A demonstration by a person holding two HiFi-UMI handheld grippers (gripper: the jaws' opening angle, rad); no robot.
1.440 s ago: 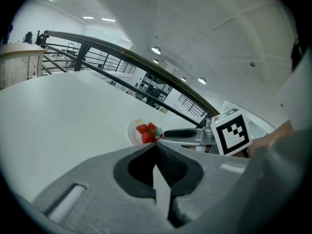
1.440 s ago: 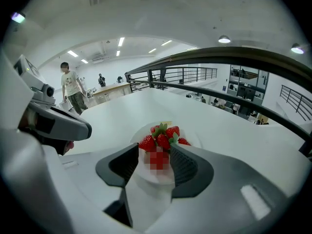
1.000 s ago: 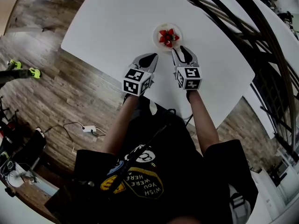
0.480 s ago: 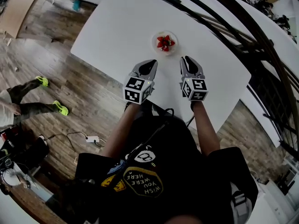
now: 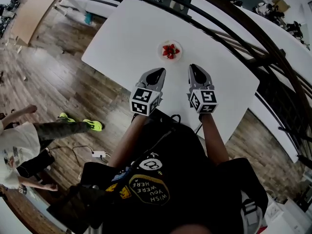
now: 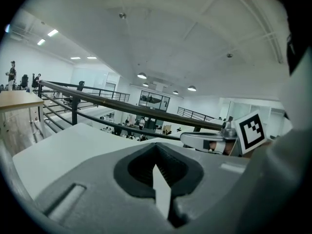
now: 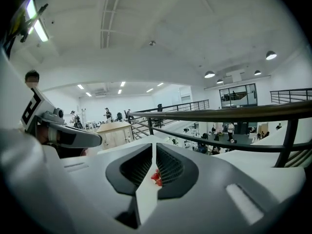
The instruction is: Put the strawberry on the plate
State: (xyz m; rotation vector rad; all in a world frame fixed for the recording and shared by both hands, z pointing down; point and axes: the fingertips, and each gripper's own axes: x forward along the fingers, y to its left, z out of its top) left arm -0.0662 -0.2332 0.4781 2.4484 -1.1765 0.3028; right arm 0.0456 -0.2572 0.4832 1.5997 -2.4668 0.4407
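strawberry: red fruit (image 5: 170, 49) is seen lying on the plate (image 5: 162, 56), roughly mid-bench (image 5: 126, 38), a bit nearer the railing-side edge
left hand-held gripper (image 5: 157, 72): jaws together, nothing clamped; held near the bench's near edge, well apart from the plate
right hand-held gripper (image 5: 194, 68): jaws have just been closing, now all but together, nothing between them; only a far-off red speck is seen through the slit
what changed: a second ago both tips were right by the plate; since then they've been pulled back and lifted
task: looks done tbh; fruit is plated and let go
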